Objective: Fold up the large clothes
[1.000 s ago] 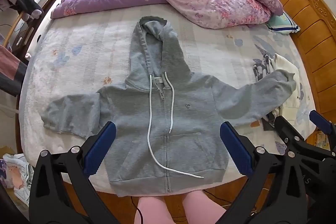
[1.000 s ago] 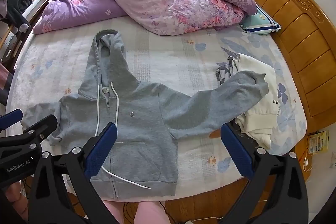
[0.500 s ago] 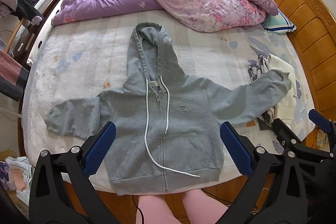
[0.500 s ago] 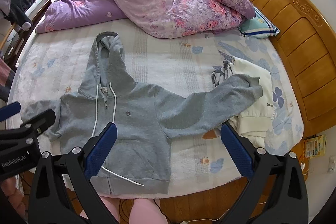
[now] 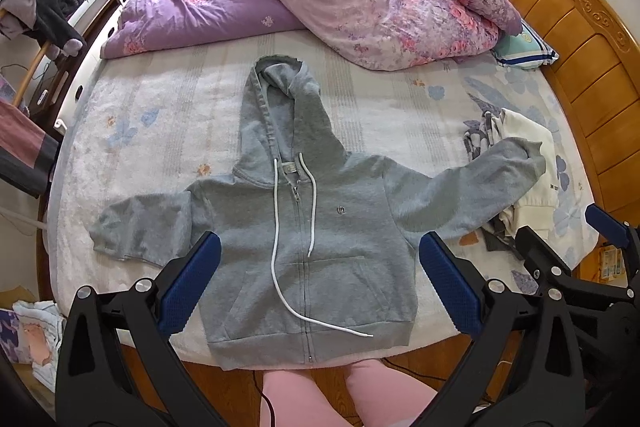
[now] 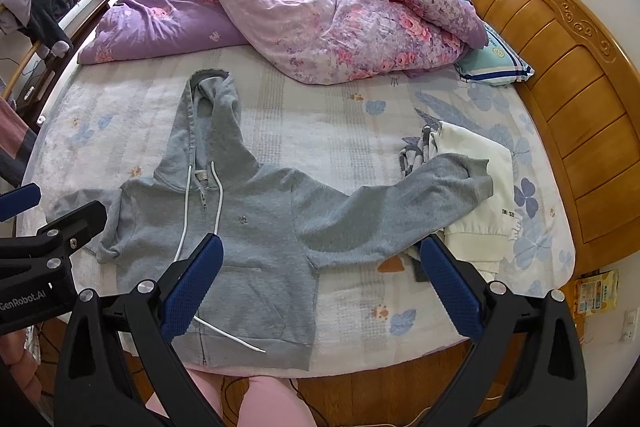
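A bed [image 5: 152, 115] covered by a pale floral sheet fills both views, with a carved wooden headboard [image 6: 568, 67] along its right side and wood flooring seen below its near edge. 1 purple floral quilt [image 5: 360, 7] is heaped across the far part of the bed, and 1 striped pillow [image 6: 492, 67] is tucked beside the headboard. A rail hung with dark clothing [image 5: 48, 7] is seen at the left.

1 grey zip hoodie [image 5: 320, 227] is laid flat, front up, near the bed's near edge. Its long axis runs from the hem at the near edge to the hood [image 6: 208, 95] pointing away toward the quilt. 2 sleeves are spread sideways; the right sleeve's cuff is rested on 1 cream garment [image 6: 480, 195]. 2 white drawcords are trailed down the front.

The left gripper [image 5: 318, 275] and the right gripper [image 6: 320, 283] are held above the near edge, each with its 2 blue-padded fingers spread wide apart and nothing between them.
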### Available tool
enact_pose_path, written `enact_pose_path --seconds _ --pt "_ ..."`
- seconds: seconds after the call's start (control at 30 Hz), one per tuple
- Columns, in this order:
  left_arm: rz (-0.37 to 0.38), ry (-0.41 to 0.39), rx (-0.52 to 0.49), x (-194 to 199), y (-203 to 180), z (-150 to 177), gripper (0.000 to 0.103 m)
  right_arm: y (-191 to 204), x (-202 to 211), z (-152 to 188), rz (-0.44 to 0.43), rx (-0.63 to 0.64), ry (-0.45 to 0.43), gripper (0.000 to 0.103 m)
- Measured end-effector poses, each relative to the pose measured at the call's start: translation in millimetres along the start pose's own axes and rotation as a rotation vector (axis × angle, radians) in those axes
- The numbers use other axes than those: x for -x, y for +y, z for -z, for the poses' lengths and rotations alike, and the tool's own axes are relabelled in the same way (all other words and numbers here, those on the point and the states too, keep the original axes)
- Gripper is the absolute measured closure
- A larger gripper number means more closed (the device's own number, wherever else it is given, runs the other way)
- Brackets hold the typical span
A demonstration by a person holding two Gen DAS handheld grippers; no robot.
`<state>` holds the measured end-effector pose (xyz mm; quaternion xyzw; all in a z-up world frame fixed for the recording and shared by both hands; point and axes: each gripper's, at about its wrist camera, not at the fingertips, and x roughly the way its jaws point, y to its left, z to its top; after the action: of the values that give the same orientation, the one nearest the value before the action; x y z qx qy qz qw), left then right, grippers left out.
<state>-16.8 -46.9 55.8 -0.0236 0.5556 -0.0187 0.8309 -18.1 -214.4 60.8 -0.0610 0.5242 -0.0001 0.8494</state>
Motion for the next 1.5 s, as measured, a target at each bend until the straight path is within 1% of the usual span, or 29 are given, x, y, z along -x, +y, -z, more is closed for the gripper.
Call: enact_pose_path --seconds 0.4,0.67,0.8,0.93,1.13,1.5 --pt "0.004 -0.011 -0.005 2 0 -4 0.004 -2 -3 -5 -0.012 0.013 0.005 0.008" --pt "0.009 -0.015 -0.003 2 -1 -13 0.004 -3 -5 -7 -0.017 0.016 0.009 0.008" --pt "0.011 -0.005 -0.012 1 -6 -15 0.004 1 -2 -5 -0.048 0.05 0.011 0.008" --pt "0.016 -0.001 -0.015 3 -8 -15 0.004 7 3 -4 -0.05 0.083 -0.001 0.008" --pt "0.008 -0.013 -0.01 9 -7 -14 0.004 1 9 -6 -0.055 0.04 -0.013 0.008" --pt "-0.01 -0.032 0.006 24 -3 -9 0.004 0 19 -7 -0.055 0.029 -0.037 0.008"
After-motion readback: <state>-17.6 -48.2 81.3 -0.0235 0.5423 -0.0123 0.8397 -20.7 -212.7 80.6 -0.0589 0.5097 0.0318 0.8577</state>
